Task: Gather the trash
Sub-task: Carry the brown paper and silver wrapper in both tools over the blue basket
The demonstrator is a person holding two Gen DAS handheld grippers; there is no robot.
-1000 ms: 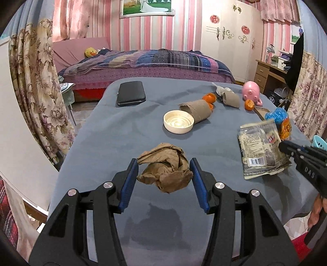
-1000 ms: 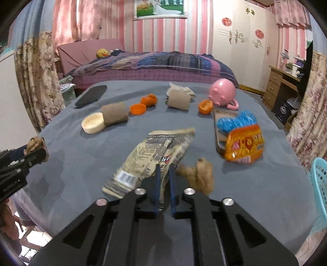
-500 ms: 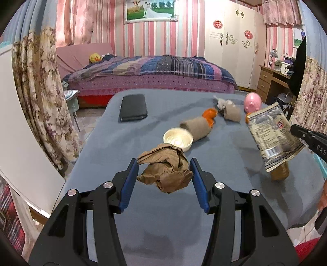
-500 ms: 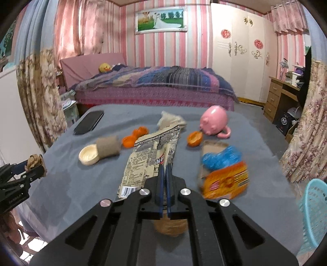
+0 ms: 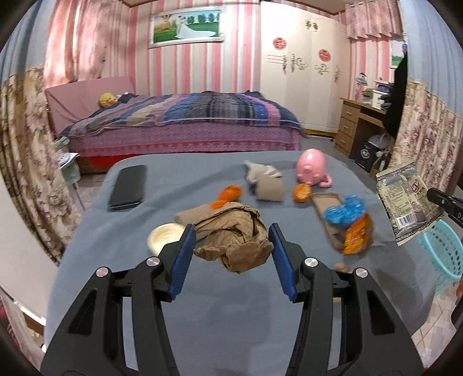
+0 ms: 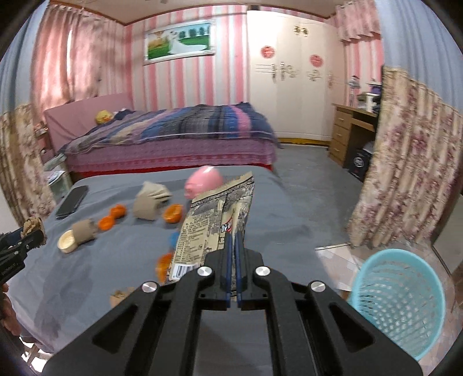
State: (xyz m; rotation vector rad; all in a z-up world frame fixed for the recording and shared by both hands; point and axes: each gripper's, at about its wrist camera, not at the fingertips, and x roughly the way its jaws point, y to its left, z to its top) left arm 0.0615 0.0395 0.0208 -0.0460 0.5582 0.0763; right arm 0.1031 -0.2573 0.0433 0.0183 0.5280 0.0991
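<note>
left gripper [image 5: 231,254] fingers clamped on crumpled brown paper [image 5: 233,240], right gripper [image 6: 233,245] pinching a snack wrapper [image 6: 214,222], barcode showing, print too blurry to read

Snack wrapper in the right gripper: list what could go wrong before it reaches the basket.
1. The right gripper pinches only the snack wrapper's lower edge; the tall, floppy bag could slip free.
2. The blue basket sits on the floor off to the right; an early release would likely miss it.

Pink striped walls [image 6: 185,81], a framed picture [image 5: 186,27], a quilted bed [image 5: 185,127], a white wardrobe [image 6: 289,84], a wooden desk [image 5: 358,121], floral curtains [image 6: 402,173].
</note>
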